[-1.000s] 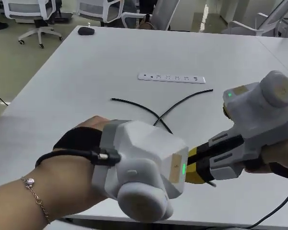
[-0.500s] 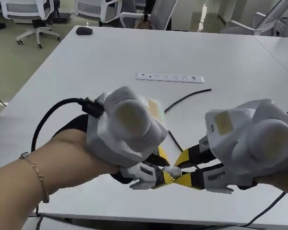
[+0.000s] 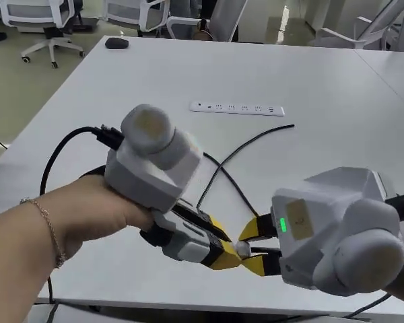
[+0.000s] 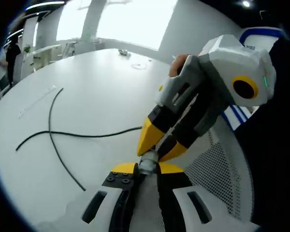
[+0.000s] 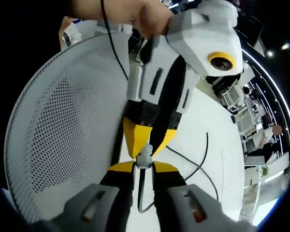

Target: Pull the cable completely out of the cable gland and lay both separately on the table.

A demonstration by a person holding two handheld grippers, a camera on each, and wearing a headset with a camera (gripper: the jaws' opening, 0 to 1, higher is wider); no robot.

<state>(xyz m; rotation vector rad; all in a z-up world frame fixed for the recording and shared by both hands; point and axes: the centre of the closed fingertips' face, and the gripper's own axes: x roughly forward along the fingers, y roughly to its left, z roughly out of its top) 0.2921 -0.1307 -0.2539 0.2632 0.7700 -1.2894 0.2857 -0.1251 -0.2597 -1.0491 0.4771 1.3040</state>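
Pinching in from the left, the left gripper (image 3: 227, 257) has its yellow-tipped jaws drawn narrow onto one end of a small pale-grey plastic cable gland (image 3: 242, 249). In the left gripper view the gland sits squarely between its two tips. The right gripper (image 3: 254, 246) meets it head-on, its jaws likewise nearly together on the opposite end, so the two sets of yellow tips almost touch around the gland.

The gland is held in the air over the near edge of the flat white table (image 3: 323, 81).

In the right gripper view a thin black cable (image 5: 141, 193) leaves the gland and runs back through the gap between that gripper's jaws. Farther out, two black runs of cable cross on the tabletop. I cannot tell whether they join the held length.

A hand (image 3: 101, 208) with a fine chain bracelet at the wrist carries the left gripper.

Beyond the crossing lies a long white power strip (image 3: 237, 108), well apart from the grippers. A small dark rounded object (image 3: 116, 43) sits near the far left corner, and a white office chair (image 3: 34, 10) stands behind it.
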